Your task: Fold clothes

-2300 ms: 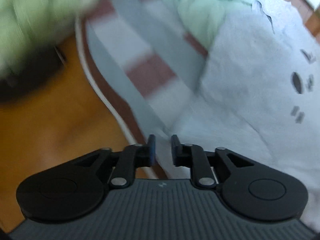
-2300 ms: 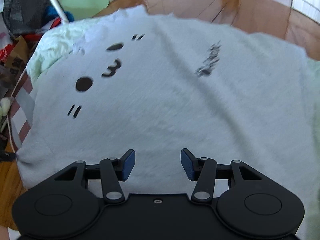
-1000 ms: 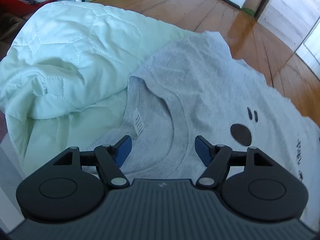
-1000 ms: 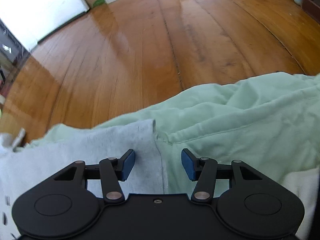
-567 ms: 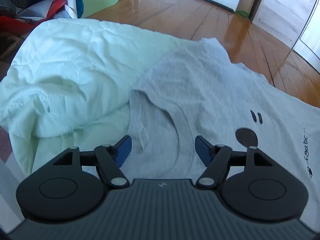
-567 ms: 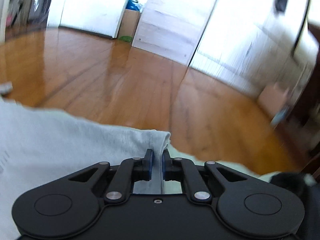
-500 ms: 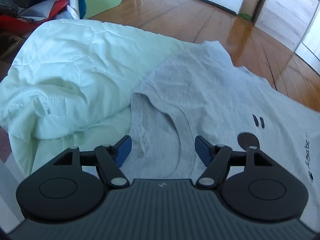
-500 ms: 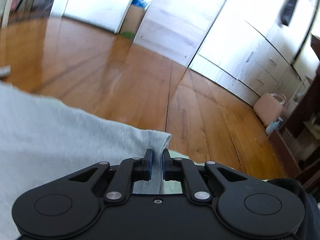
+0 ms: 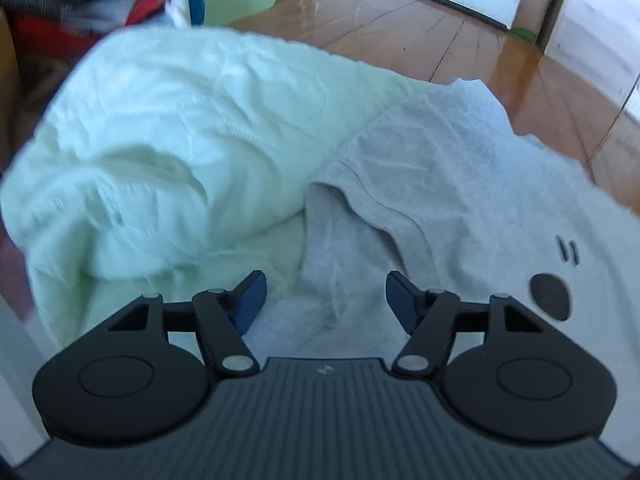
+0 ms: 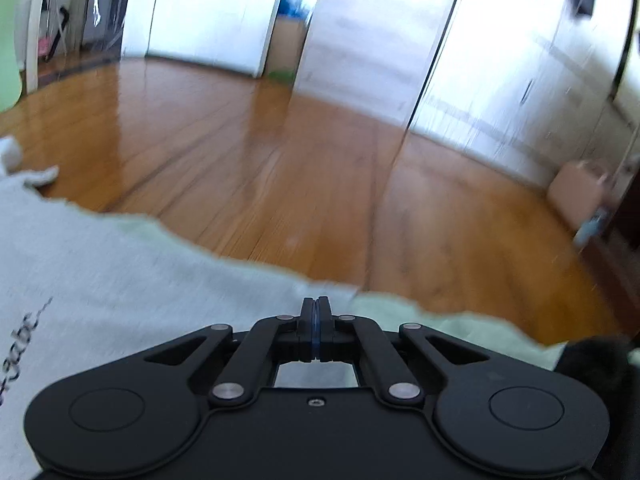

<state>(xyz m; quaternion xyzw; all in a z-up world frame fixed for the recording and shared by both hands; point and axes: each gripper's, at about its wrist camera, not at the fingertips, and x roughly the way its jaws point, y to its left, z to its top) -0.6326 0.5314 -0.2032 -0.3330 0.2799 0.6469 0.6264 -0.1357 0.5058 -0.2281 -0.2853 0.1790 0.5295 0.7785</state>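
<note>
Wooden floor point(image 10: 280, 184) beyond level right hand-held gripper point(image 10: 316, 312)

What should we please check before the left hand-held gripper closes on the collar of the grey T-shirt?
1. Left hand-held gripper open: ok, fingers spread wide.
2. Collar of the grey T-shirt in front of the left gripper: ok, though no fabric is pinched yet.
3. Right hand-held gripper shut: ok, jaws together at the shirt's far edge.
4. Shirt fabric actually caught in the right jaws: cannot tell, the picture is blurred there.
5. Pale green quilt clear of the left fingers: not ok, it lies right beside the left finger.
</note>
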